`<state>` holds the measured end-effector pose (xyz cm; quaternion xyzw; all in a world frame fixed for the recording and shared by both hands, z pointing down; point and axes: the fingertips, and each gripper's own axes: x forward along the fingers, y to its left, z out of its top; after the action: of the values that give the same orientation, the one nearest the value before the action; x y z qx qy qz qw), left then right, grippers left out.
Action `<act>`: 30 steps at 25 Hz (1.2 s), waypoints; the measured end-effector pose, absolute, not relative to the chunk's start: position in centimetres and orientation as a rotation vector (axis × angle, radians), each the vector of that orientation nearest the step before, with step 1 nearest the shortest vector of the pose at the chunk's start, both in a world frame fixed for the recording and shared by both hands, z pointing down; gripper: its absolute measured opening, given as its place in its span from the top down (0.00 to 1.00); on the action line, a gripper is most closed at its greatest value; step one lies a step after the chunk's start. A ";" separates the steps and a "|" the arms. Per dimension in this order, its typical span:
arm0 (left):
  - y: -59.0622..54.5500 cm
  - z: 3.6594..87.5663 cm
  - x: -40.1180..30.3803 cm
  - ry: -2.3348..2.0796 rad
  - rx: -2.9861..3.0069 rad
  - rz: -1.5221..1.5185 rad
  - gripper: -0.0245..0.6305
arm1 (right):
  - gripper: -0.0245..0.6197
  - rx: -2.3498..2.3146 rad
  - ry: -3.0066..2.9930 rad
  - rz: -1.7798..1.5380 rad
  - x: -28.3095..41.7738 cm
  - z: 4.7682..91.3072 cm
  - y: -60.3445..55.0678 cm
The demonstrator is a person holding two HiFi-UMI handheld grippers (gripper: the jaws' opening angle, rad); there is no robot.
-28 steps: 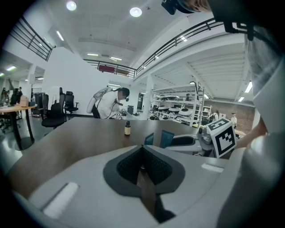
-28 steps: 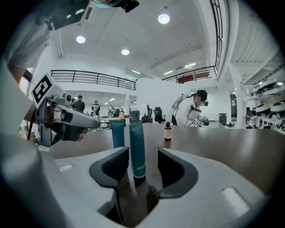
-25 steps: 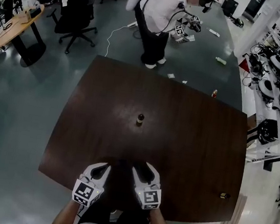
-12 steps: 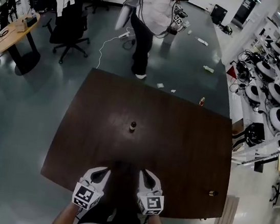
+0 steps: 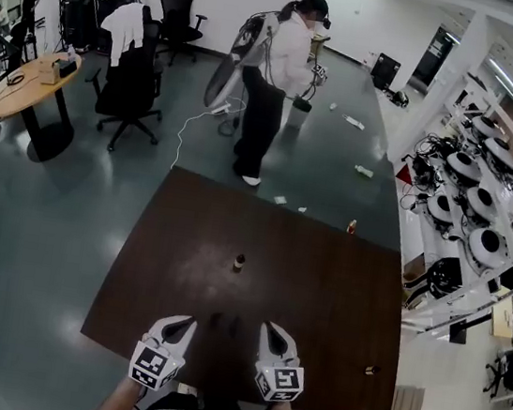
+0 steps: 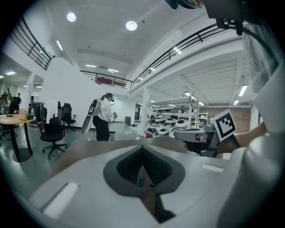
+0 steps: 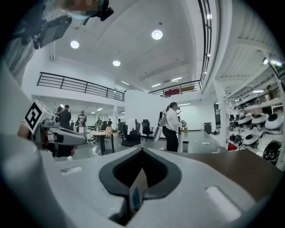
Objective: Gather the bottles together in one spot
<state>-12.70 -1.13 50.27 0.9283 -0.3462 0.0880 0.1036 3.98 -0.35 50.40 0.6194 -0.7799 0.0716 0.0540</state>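
Right gripper (image 5: 270,328) jaws have just closed on nothing, left gripper (image 5: 187,320) also pressed together & empty; nearest bottle (image 5: 239,262) stands on table (image 5: 320,294) well ahead btw both, far bottle (image 5: 352,226) & side bottle (image 5: 370,369) off right, prob. light, rigid, slick, tippy, so pinch mid-body.

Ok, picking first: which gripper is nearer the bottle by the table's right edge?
Right. The right gripper, jaws just closed empty, is left of the bottle; left gripper farther left.

My left claw (image 5: 180,329) and right claw (image 5: 272,336) hang side by side over the table's (image 5: 320,294) near edge. The middle bottle (image 5: 240,262) stands ahead of them, the far bottle (image 5: 352,226) at the far edge to the right, the third bottle (image 5: 370,370) by the near right corner.
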 end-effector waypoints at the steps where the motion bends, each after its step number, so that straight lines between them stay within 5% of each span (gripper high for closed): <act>1: -1.2 50.1 -13.0 -1.028 2.741 0.253 0.96 | 0.96 1.888 -2.367 0.207 4.1 50.1 -0.3; 30: -11.6 54.9 -11.5 -1.091 2.648 0.337 0.96 | 0.96 1.654 -2.389 0.230 6.0 55.3 -11.7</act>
<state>-11.53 -11.55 54.91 0.9107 -0.3752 0.1160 0.1284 6.04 -11.68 55.27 0.5638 -0.8143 0.0783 0.1133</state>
